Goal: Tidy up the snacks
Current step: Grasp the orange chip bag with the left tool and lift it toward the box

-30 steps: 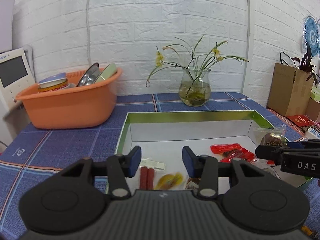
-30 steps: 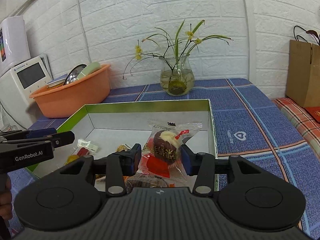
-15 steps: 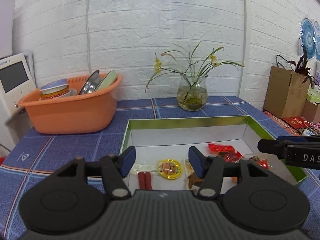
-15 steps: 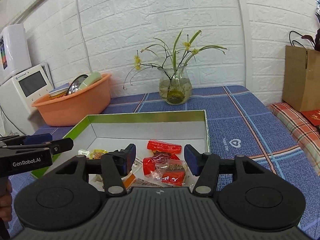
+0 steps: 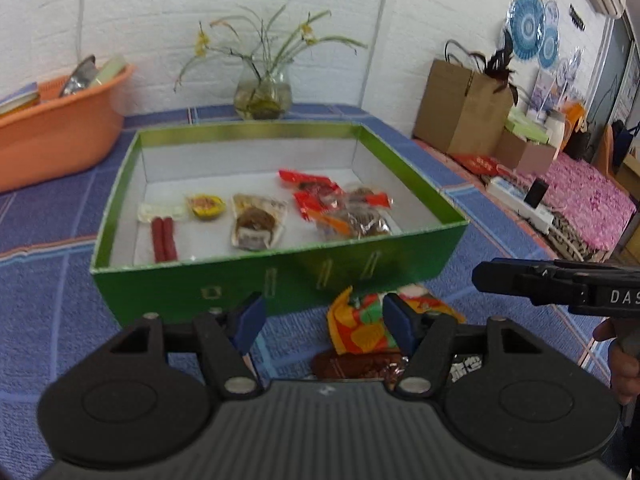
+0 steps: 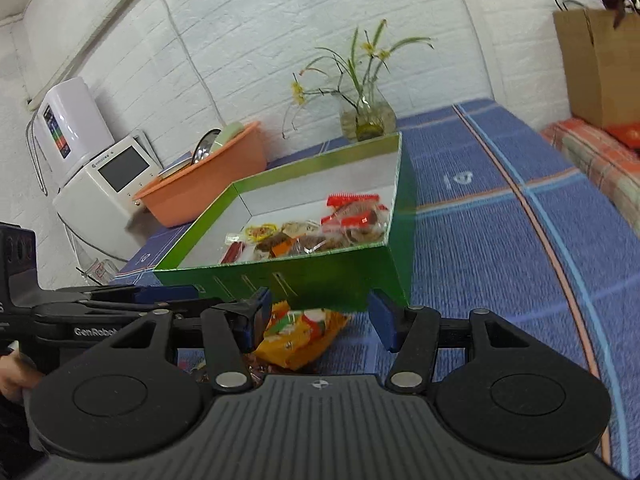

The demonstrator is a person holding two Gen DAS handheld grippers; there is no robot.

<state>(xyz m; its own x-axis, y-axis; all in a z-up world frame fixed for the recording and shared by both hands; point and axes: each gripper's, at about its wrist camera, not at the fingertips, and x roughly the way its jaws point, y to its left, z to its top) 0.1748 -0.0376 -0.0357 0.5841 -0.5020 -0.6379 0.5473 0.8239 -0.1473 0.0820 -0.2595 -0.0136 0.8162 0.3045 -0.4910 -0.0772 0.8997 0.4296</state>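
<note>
**Both tools free above loose snacks before the box**

While the green box [image 5: 280, 280] stands on the blue desk [image 5: 48, 320] with many snacks inside, an orange snack bag [image 5: 356, 328] lies outside it, just at the 6 o'clock side of its front wall. A brown packet [image 5: 352, 366] lies just nearer than the bag. The left tool [image 5: 324, 324] hangs over them; its jaws are opening and press on nothing. The right tool [image 6: 320, 322] is released and wide, with the same bag [image 6: 300, 336] below its left finger, not gripped. In the box, two red sticks [image 5: 163, 238] lie at 9 o'clock and red wrappers [image 5: 316, 196] at 3 o'clock. An orange basin [image 5: 52, 128] and a vase [image 5: 262, 94] stand behind, at 12 o'clock.
</note>
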